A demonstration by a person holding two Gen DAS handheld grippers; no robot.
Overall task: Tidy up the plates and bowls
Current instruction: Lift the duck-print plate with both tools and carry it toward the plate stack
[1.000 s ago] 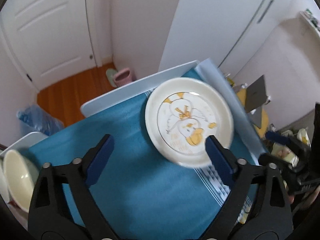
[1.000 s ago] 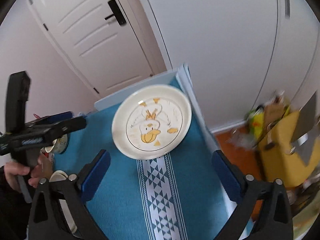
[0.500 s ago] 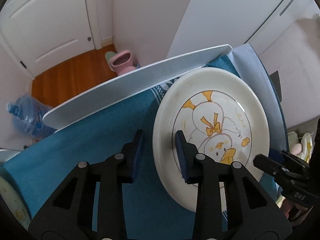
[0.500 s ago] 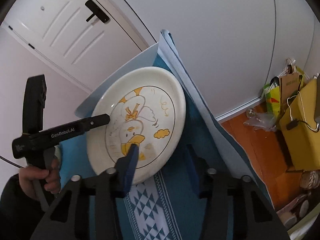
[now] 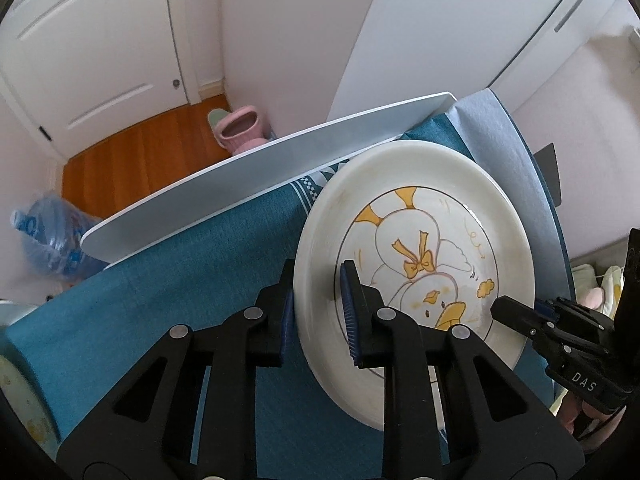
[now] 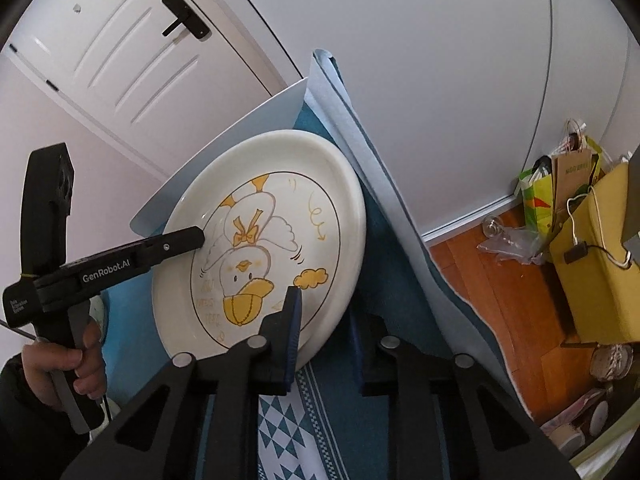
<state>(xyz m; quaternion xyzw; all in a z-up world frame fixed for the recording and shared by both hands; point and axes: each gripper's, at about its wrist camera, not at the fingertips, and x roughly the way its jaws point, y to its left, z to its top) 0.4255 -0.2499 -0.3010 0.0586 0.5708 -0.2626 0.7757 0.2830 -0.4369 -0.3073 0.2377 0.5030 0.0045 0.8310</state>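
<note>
White plate [image 5: 416, 240] is lying at the desk's [image 5: 180, 280] far right with both grippers' fingers [image 5: 349, 308] closing on its near rim, not yet lifted, so organizing is barely starting.

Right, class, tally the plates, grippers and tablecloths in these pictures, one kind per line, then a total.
Plates: 1, the duck plate.
Grippers: 2, the left gripper and right gripper, both jaws closing with the plate's rim between them.
Tablecloths: 1, the blue tablecloth.
Total: 4.
</note>
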